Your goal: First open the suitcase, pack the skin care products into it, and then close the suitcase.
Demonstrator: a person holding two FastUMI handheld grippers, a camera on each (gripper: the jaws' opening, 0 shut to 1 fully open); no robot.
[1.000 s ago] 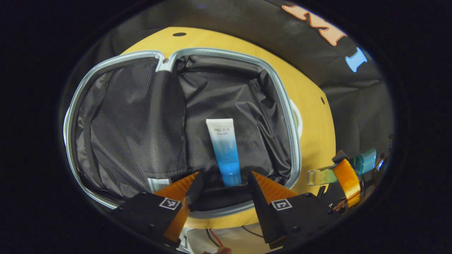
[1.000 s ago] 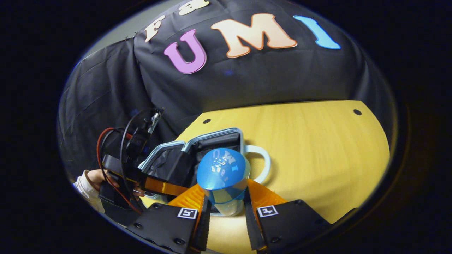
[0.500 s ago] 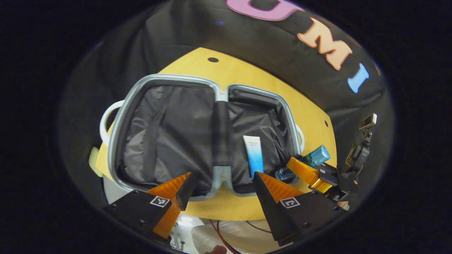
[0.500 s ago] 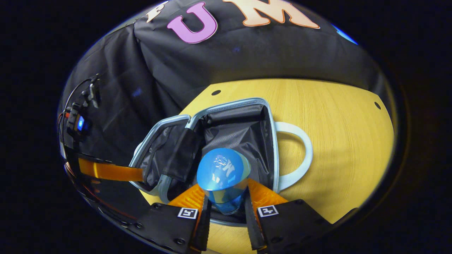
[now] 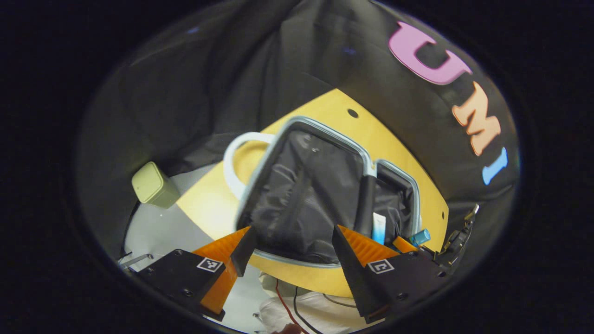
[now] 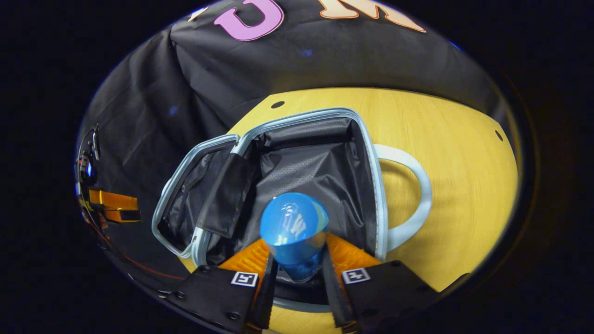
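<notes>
My right gripper hangs over the open suitcase, jaws clamped on a blue-capped bottle that points into the right-hand compartment. The suitcase lies flat on the yellow tabletop, both halves spread, dark lining showing, a pale handle sticking out at the side.

My left gripper is off to the side of the case, jaws apart and holding nothing, looking across the other half of the suitcase. From there a white-and-blue tube can be seen already lying inside the far compartment, with the bottle's cap just beyond it. A small pale green box sits off the tabletop at the left.

The risk, as I judge it, lies in the release. The bottle is smooth and round, gripped low on its body, so it may twist in the jaws or roll once freed. Let go too high, it could bounce off the loose lining, strike the tube, or tip over the rim onto the tabletop. A bottle resting on the zipper edge would block closing.
</notes>
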